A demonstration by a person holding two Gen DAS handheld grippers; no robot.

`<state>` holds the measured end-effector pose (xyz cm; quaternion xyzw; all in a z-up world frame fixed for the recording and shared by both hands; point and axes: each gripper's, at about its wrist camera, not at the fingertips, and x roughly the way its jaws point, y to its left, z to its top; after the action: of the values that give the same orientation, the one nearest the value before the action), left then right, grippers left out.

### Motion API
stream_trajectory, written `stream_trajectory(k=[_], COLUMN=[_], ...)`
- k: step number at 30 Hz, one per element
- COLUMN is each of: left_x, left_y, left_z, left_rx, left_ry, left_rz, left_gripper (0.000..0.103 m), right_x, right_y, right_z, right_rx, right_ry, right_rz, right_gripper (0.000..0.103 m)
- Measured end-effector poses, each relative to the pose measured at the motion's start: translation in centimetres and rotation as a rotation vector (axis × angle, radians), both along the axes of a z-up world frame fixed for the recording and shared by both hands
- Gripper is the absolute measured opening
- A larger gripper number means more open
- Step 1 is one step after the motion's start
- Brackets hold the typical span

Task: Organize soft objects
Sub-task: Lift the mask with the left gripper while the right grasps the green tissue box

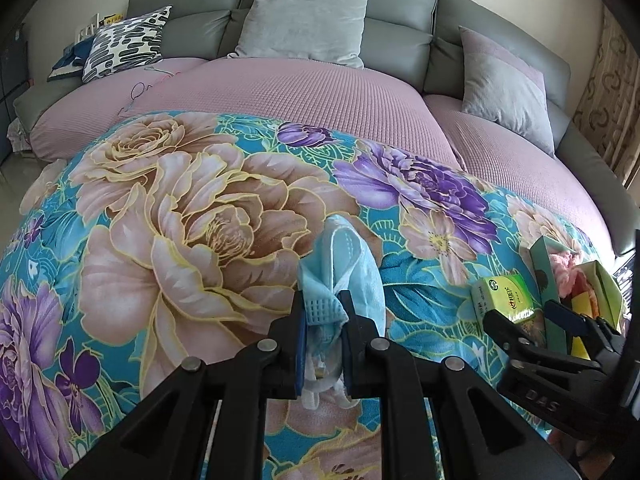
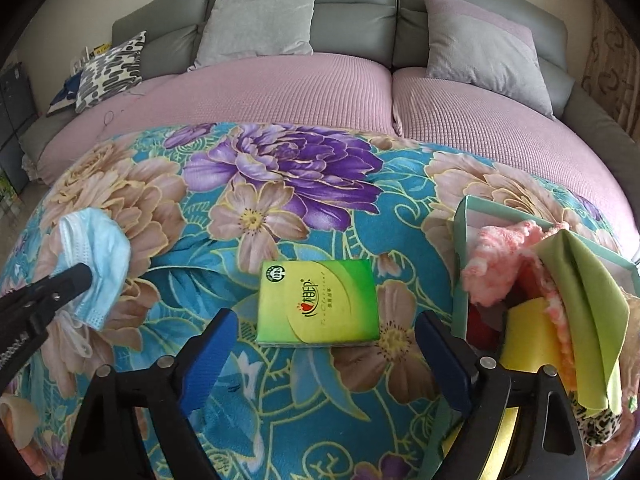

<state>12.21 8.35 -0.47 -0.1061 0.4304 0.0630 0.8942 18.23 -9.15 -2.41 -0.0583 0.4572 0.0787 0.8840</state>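
My left gripper (image 1: pixel 324 300) is shut on a light blue face mask (image 1: pixel 344 256), held just above the floral blanket (image 1: pixel 180 220); white ear loops dangle below the pads. In the right wrist view the mask (image 2: pixel 100 252) and the left gripper (image 2: pixel 78 278) show at the left. My right gripper (image 2: pixel 326 322) stands open, its blue pads on either side of a green tissue pack (image 2: pixel 318 300) lying flat on the blanket, without touching it. In the left wrist view the right gripper (image 1: pixel 524 312) hovers by the tissue pack (image 1: pixel 504 294).
A teal open box (image 2: pixel 460 260) at the right holds a pink fluffy cloth (image 2: pixel 496 256), a green cloth (image 2: pixel 588 300) and a yellow sponge (image 2: pixel 528 332). Behind the blanket is a pink-covered sofa (image 2: pixel 280 92) with grey cushions (image 2: pixel 260 20) and a patterned pillow (image 2: pixel 108 72).
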Motion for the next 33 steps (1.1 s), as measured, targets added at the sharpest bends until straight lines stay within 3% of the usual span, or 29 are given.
stream_trajectory(k=[6, 17, 26, 33], left_x=[0.1, 0.0, 0.0, 0.1], left_y=[-0.2, -0.3, -0.3, -0.2], left_z=[-0.1, 0.1, 0.1, 0.0], left_rx=[0.004, 0.000, -0.010, -0.013], left_ry=[0.004, -0.005, -0.004, -0.001], left_rz=[-0.008, -0.013, -0.020, -0.023], left_gripper=[0.015, 0.015, 0.015, 0.015], right_x=[0.1, -0.3, 0.3, 0.1], right_y=[0.6, 1.1, 0.8, 1.8], right_z=[-0.3, 0.5, -0.7, -1.0], right_rx=[-0.038, -0.006, -0.009, -0.005], right_ry=[-0.012, -0.018, 0.017, 0.024], right_rz=[0.019, 0.061, 0.031, 0.078], right_gripper=[0.089, 0.085, 0.085, 0.073])
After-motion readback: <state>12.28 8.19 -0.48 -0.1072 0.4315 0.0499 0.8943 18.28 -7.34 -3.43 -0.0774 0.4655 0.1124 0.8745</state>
